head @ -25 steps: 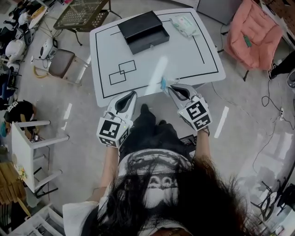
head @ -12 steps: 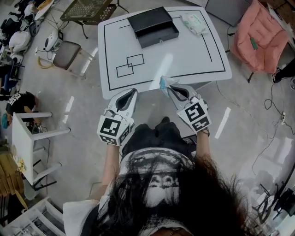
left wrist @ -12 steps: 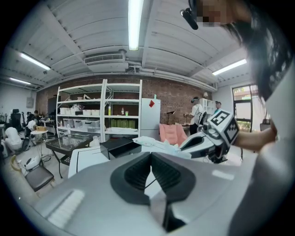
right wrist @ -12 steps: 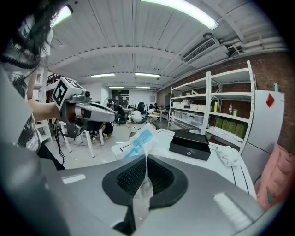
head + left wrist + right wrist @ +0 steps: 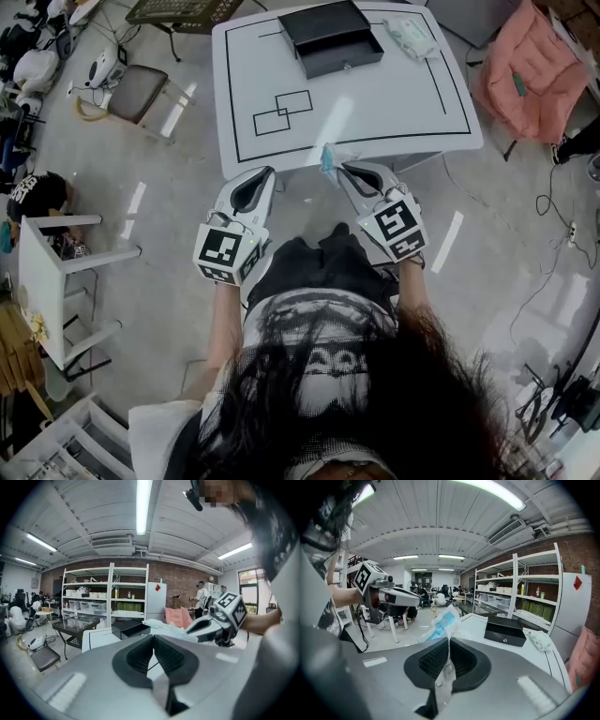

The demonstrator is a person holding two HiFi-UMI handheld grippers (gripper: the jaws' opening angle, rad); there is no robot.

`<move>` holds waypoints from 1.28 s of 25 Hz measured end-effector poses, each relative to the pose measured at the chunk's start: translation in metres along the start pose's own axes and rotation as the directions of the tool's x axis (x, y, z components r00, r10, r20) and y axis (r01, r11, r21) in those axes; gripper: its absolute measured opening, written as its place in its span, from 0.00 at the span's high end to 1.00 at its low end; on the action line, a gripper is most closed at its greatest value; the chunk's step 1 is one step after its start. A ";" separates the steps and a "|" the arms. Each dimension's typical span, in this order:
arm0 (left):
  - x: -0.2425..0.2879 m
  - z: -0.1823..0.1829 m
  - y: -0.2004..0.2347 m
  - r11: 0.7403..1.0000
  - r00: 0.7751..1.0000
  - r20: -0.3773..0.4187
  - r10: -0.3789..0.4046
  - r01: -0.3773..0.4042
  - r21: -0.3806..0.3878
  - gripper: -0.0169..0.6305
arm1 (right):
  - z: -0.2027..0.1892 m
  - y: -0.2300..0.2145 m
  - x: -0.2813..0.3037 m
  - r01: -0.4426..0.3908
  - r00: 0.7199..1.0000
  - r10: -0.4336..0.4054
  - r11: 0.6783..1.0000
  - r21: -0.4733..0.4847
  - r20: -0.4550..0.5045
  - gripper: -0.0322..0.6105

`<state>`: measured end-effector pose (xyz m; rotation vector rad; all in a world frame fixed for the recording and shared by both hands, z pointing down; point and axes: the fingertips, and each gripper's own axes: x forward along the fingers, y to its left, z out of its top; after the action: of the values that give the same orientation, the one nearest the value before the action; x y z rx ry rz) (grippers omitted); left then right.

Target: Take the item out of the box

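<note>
We see the white surface (image 5: pixel 375 103) w/ black outlines, its near edge just ahead of both claws. The black box (image 5: pixel 333 37) sits at the far side, approx. centre. Left claw (image 5: pixel 153 637): jaws together, nothing between them. Right claw (image 5: pixel 449 641): jaws clamped on a thin clear packet (image 5: pixel 440 623). A white soft pack (image 5: pixel 410 36), prob. wipes, lies on the surface just right of the box. The packet has blue print and hangs in the air at the surface's near edge, well apart from the box.
</note>
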<state>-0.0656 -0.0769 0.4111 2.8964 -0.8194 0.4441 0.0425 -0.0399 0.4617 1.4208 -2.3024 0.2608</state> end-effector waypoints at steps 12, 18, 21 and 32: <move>-0.055 -0.014 0.024 1.000 0.998 0.057 -0.004 0.004 -0.002 0.97 | 0.013 0.069 0.017 -0.004 1.000 0.004 1.000 0.003 0.021 0.93; -0.068 -0.023 0.019 1.000 0.998 0.062 -0.029 0.028 0.006 0.97 | 0.009 0.088 0.014 0.007 1.000 -0.007 1.000 0.006 0.019 0.93; -0.073 -0.027 0.016 0.999 0.997 0.061 -0.039 0.038 0.009 0.97 | 0.005 0.096 0.013 0.011 1.000 -0.011 1.000 0.001 0.012 0.93; -0.085 -0.028 0.010 0.998 0.995 0.072 -0.063 0.061 0.020 0.97 | 0.000 0.106 0.009 0.031 0.999 -0.031 0.999 -0.015 -0.009 0.93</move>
<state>-0.1465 -0.0382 0.4121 2.9608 -0.7362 0.3437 -0.0550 0.0015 0.4721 1.4441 -2.2679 0.2397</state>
